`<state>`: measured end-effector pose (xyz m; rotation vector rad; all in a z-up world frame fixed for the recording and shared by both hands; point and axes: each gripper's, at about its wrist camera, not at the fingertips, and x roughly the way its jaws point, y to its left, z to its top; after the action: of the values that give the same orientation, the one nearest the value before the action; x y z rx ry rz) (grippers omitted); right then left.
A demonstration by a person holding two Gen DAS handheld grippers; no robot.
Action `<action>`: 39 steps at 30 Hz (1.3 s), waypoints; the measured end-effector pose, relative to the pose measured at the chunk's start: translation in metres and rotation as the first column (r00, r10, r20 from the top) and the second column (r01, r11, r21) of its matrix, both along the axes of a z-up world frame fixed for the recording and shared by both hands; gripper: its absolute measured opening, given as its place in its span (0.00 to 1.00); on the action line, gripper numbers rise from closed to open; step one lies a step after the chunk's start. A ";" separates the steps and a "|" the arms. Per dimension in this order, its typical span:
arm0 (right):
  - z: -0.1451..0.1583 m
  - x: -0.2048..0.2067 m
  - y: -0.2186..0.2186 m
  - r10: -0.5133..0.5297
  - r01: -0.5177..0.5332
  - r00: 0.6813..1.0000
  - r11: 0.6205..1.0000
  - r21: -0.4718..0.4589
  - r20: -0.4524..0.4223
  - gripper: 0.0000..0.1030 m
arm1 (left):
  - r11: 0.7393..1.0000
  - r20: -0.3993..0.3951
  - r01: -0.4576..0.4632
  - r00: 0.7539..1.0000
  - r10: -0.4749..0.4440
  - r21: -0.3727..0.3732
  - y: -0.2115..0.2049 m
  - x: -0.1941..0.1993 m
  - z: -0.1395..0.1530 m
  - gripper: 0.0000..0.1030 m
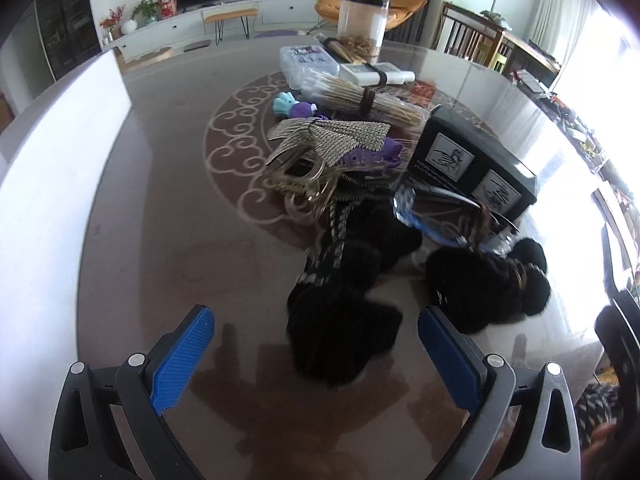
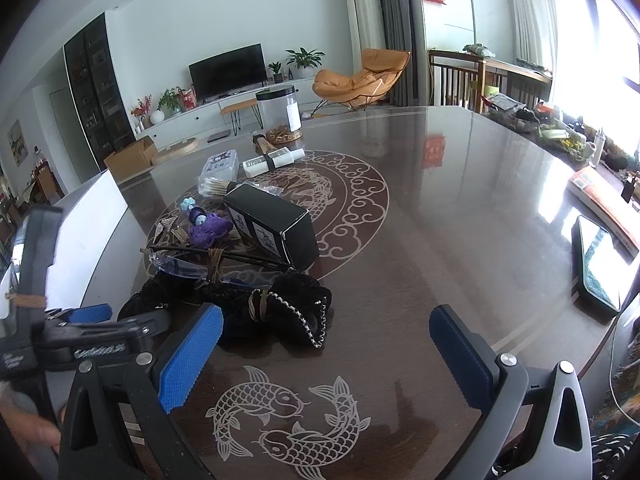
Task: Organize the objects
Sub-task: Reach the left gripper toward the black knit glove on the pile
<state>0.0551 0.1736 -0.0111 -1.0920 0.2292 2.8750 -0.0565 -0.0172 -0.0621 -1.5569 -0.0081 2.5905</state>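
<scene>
No writing you can really read here; the black box point(image 2: 276, 222) only shows bird-like sketch labels. Both your left tongs point(image 1: 316, 350) and right tongs point(image 2: 326, 350) are spread wide, gripping nothing. The black knit pile point(image 1: 344, 320) lies just ahead between the left tongs, on the tabletop point(image 2: 460, 208), front-left of the right ones.

Just ahead of the left gripper point(image 1: 316, 354), between its spread fingers, a knitted heap point(image 1: 344, 336) lies on the worktop point(image 1: 168, 240). Beyond it, a box point(image 1: 472, 164) sits to the right, with glasses point(image 1: 436, 216) lying before it. Further off — a stick bundle point(image 1: 360, 98), then a jar point(image 1: 362, 20) behind it. The right gripper point(image 2: 326, 354) hangs over bare worktop — a phone point(image 2: 600, 268) well to its right.
</scene>
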 end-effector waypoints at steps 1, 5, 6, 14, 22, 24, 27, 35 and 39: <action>0.000 0.000 0.000 -0.001 0.001 1.000 1.000 -0.002 -0.001 1.00 | 1.000 0.014 -0.004 1.000 0.004 -0.004 0.001 -0.007 -0.003 1.00; 0.001 0.001 0.001 -0.005 0.005 1.000 1.000 -0.009 -0.002 1.00 | 0.997 0.090 -0.052 0.994 0.057 -0.058 -0.003 -0.032 -0.014 1.00; 0.001 0.001 0.002 -0.005 0.005 1.000 1.000 -0.009 -0.003 1.00 | 0.995 0.089 -0.065 0.993 0.072 -0.077 -0.005 -0.034 -0.014 1.00; 0.000 0.000 0.001 -0.003 0.003 1.000 1.000 -0.012 0.003 1.00 | 0.990 0.070 -0.118 0.990 0.124 -0.078 -0.038 -0.021 -0.016 1.00; 0.000 -0.001 0.001 -0.004 0.004 1.000 1.000 -0.013 0.009 1.00 | 0.996 0.107 -0.088 0.990 0.086 0.008 -0.040 -0.018 -0.010 1.00; -0.001 -0.001 0.002 -0.007 0.008 1.000 1.000 -0.017 0.012 1.00 | 0.996 0.108 -0.080 0.991 0.075 0.037 -0.039 -0.018 -0.008 1.00; -0.002 -0.002 0.002 -0.008 0.008 1.000 1.000 -0.018 0.012 1.00 | 0.997 0.115 -0.060 0.992 0.054 0.045 -0.033 -0.024 -0.009 1.00; -0.001 -0.001 0.004 -0.010 0.011 1.000 0.999 -0.031 0.003 1.00 | 0.997 0.100 0.010 0.995 -0.003 -0.072 -0.003 -0.039 -0.012 1.00; 0.000 0.000 0.006 -0.011 0.011 1.000 0.999 -0.038 -0.001 1.00 | 0.996 0.083 0.023 0.996 -0.016 -0.082 -0.002 -0.036 -0.010 1.00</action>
<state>0.0551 0.1793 -0.0111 -1.0918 0.2900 2.8728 -0.0920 -0.0190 -0.0726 -1.6821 0.1077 2.5404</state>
